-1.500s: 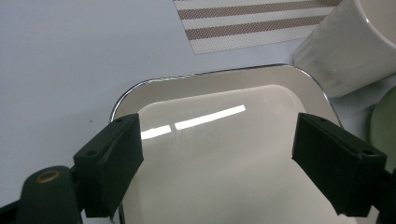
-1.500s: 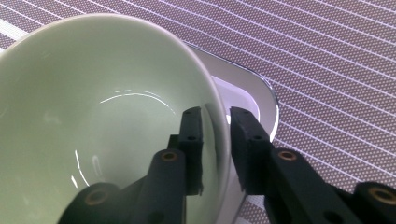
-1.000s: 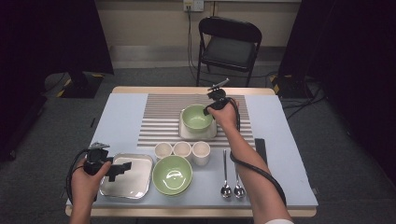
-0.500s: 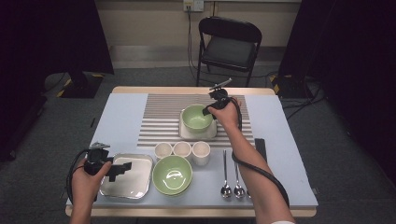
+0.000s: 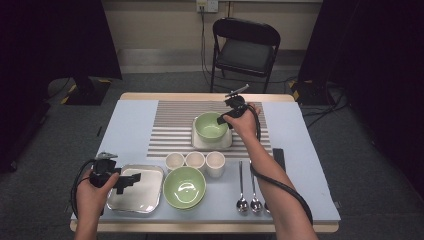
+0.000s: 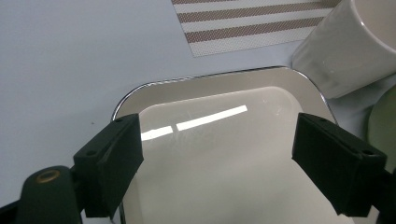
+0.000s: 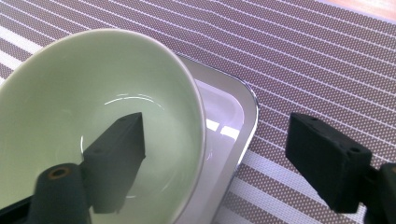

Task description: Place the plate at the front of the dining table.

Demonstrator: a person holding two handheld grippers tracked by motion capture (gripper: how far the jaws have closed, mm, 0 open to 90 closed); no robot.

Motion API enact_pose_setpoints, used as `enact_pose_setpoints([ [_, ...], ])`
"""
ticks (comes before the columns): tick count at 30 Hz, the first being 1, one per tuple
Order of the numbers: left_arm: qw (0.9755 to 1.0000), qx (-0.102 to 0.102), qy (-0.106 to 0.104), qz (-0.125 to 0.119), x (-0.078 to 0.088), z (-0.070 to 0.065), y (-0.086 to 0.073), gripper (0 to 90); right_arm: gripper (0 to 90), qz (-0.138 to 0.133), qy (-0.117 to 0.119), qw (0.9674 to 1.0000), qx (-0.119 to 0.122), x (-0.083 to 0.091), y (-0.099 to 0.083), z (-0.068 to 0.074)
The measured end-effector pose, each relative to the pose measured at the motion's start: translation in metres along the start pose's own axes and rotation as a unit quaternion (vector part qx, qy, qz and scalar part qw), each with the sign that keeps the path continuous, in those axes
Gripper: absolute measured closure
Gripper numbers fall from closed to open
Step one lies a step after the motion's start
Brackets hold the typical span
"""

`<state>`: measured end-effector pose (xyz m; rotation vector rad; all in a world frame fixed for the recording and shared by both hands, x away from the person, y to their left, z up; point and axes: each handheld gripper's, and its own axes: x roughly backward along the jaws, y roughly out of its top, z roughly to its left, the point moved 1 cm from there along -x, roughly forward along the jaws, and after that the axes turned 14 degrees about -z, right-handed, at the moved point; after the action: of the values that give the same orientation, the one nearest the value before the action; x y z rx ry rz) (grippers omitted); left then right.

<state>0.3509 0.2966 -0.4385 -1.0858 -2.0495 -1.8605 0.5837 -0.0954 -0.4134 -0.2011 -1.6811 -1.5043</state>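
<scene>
Right tongs (image 7: 212, 163) open, jaws just been opening, straddling near rim of green bowl (image 5: 210, 125), not pressing; bowl sits on small white tray (image 5: 227, 142) on striped mat (image 5: 170, 127). Left tongs (image 6: 219, 158) open, empty, over metal tray (image 5: 135, 200), well apart from bowl.

Right tongs (image 5: 223, 119) reaching far forward on an outstretched arm, jaws just been opening, now wide, left tongs (image 5: 131, 178) held low and near, jaws spread wide, level
</scene>
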Motion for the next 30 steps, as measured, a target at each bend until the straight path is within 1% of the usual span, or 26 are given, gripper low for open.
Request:
enact_pose_setpoints([
  [4,1.0,-0.003,0.0,0.0,0.001,-0.001,0.001,15.8,17.5,-0.002,-0.002,1.0,0.005,0.004,0.0,0.0],
  [6,1.0,0.001,0.0,-0.004,0.001,-0.001,0.001,15.8,16.8,-0.001,0.0,1.0,0.005,0.006,0.0,-0.001],
  [9,1.0,-0.001,0.0,-0.004,0.002,-0.001,0.002,15.8,16.8,-0.001,-0.005,1.0,0.009,0.009,0.0,-0.001],
  [18,1.0,-0.003,0.001,-0.008,0.004,-0.001,0.004,15.8,16.2,-0.006,0.012,0.9998,0.012,0.015,-0.001,0.001],
  [23,1.0,-0.003,-0.001,-0.005,0.002,-0.004,0.004,15.8,16.2,-0.006,0.011,0.9997,0.022,0.02,-0.002,0.001],
  [26,1.0,-0.005,-0.002,-0.004,0.001,-0.005,0.004,15.8,16.2,-0.007,0.015,0.9996,0.025,0.024,-0.002,0.002],
  [28,1.0,-0.007,-0.003,-0.003,0.001,-0.006,0.004,15.8,16.2,-0.009,0.012,0.9995,0.027,0.027,-0.002,0.002],
  [30,1.0,-0.008,-0.003,0.0,0.0,-0.006,0.004,15.8,16.2,-0.012,0.016,0.9995,0.026,0.029,-0.002,0.001],
])
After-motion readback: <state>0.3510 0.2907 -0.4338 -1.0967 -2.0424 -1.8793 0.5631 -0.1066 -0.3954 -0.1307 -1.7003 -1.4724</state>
